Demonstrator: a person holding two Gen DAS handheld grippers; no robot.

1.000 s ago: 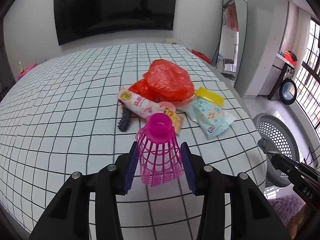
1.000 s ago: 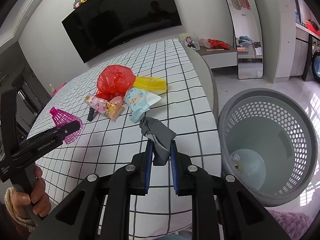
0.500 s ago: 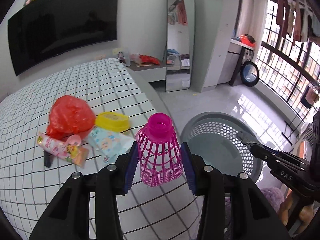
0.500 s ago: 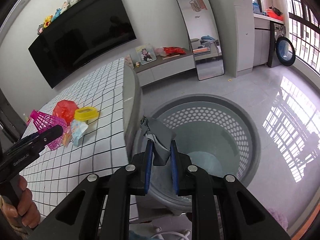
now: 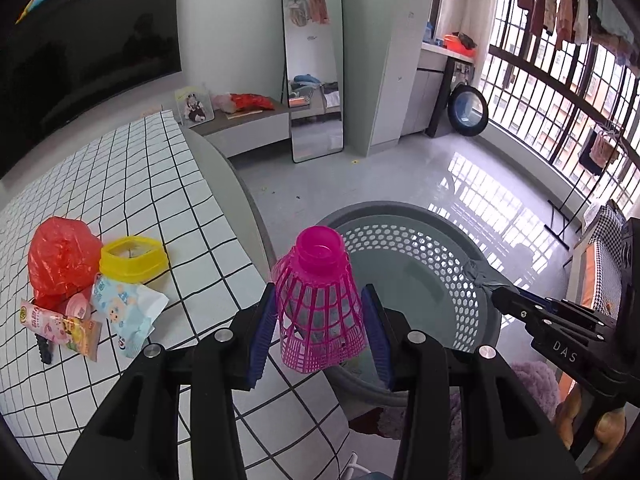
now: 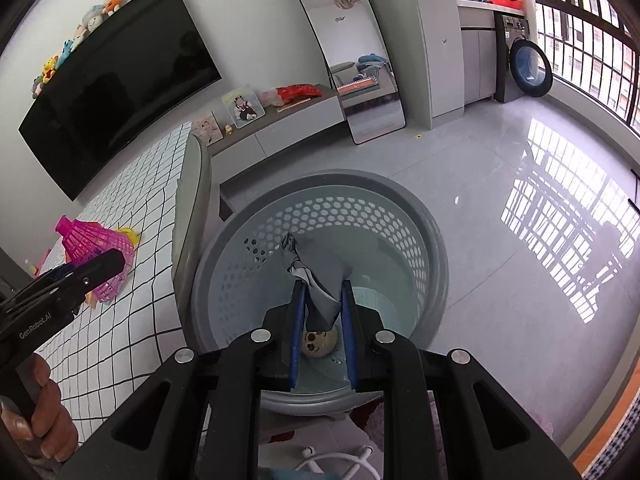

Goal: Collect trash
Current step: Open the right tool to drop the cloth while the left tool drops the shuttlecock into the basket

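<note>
Grey basket [image 6: 434, 264] on the floor sits at twelve o'clock under your right gripper [image 6: 322, 312], clamped on a grey wad [image 6: 320, 276]; your left gripper [image 5: 320, 320], nipping the pink shuttlecock [image 5: 320, 300], hangs over the near rim.

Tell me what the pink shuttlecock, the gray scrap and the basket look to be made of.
Pink shuttlecock: glossy moulded plastic, open lattice skirt.
Gray scrap: probably thin matte fabric or film; it creases limply.
Basket: smooth gray plastic, walls punched with even holes.
</note>
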